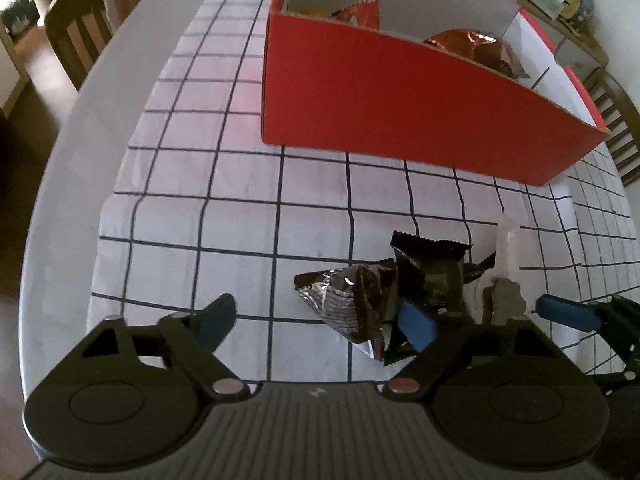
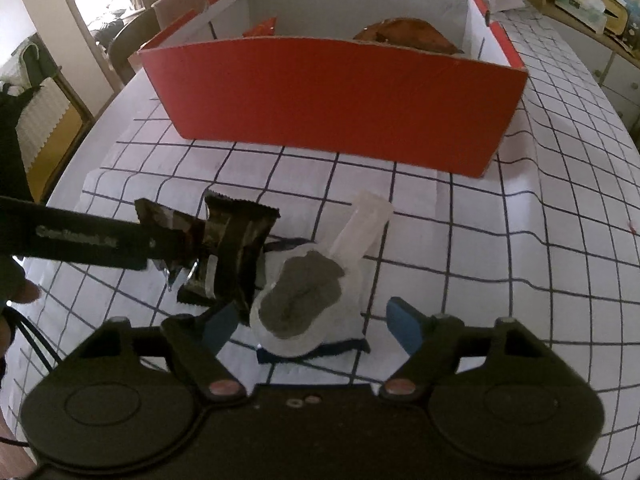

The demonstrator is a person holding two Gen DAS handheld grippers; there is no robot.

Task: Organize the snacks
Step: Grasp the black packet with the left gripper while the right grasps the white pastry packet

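Both grippers spread over loose snacks on the checked tablecloth.

The left gripper gapes beside the dark foil packets; the right gripper straddles the clear grey-filled pouch; the red box stands behind, holding snacks.

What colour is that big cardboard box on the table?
The box is red outside, pale inside; the right wrist view shows it best.

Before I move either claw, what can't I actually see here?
- Red box contents: in both views its front wall hides all but the packet tops.
- Dark packets: right wrist view, left claw's arm covers part of them; print blurred.
- Clear packet: left wrist view, lower end hidden by the claw body.
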